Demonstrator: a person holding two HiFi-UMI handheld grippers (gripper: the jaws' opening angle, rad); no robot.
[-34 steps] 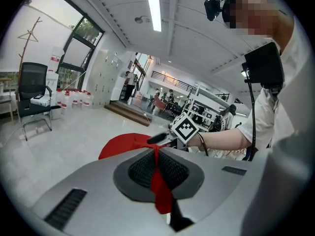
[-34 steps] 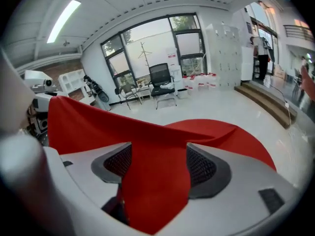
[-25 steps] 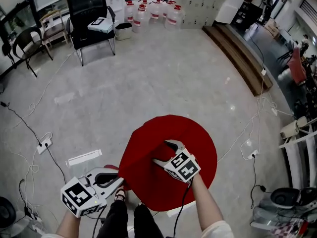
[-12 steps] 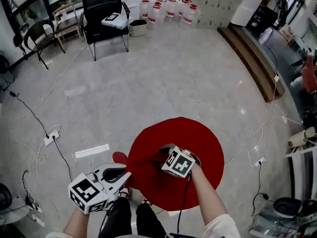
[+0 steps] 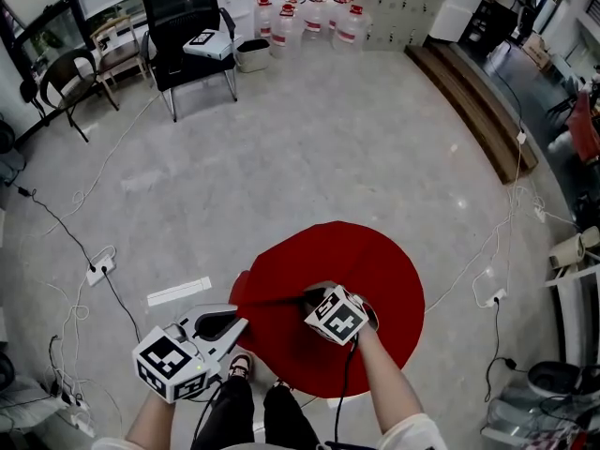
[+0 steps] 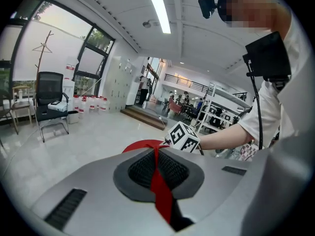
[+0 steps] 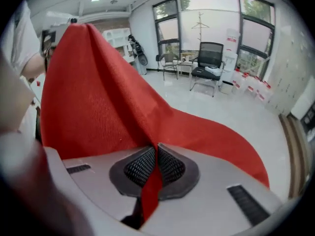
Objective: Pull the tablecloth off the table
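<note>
1 red tablecloth (image 5: 380, 275) — grey floor (image 5: 328, 129), black chair (image 5: 183, 12)

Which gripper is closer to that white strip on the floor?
Left. The left gripper hangs near the white strip; the right gripper is farther, over the tablecloth.

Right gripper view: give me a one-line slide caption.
Right gripper, jaws just closed, pinches a fold of the red tablecloth; black office chair beyond.

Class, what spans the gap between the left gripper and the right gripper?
A fold of the red tablecloth runs from the left gripper to the right gripper, whose jaws have just closed; both are shut on it. The head view shows this.
</note>
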